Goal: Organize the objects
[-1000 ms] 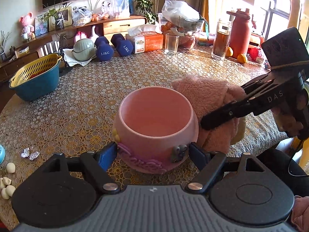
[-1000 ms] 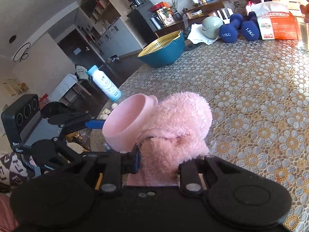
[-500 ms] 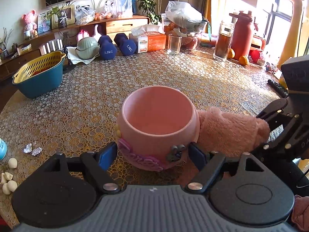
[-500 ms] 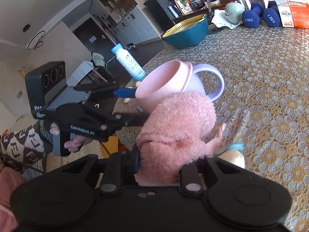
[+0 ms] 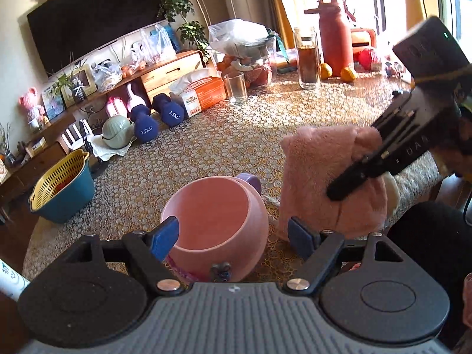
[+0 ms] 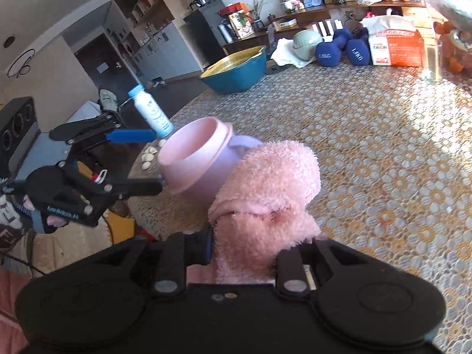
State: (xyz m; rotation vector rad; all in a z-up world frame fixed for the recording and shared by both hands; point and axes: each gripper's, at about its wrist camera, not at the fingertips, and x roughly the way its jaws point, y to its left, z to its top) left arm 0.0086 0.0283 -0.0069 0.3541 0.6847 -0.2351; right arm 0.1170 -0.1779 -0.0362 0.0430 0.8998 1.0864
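A round pink pot (image 5: 216, 221) with a purple handle sits near the table's front edge; it also shows in the right wrist view (image 6: 196, 155). My left gripper (image 5: 233, 237) is open, its blue pads (image 5: 163, 237) wide of the pot's sides. My right gripper (image 6: 244, 250) is shut on a fluffy pink plush toy (image 6: 268, 194), held just right of the pot. In the left wrist view the plush toy (image 5: 324, 171) hangs from the right gripper's black fingers (image 5: 362, 171).
A blue basin with a yellow strainer (image 5: 60, 188), two blue dumbbells (image 5: 156, 118), a tissue box (image 5: 203, 91), a glass (image 5: 236, 88), a jar (image 5: 308, 56) and a red flask (image 5: 336, 44) stand further back. A white bottle (image 6: 152, 112) stands at the table's left edge.
My left gripper has opened, let go of the pot and drawn back. My right gripper has lifted the plush toy up beside the pot.
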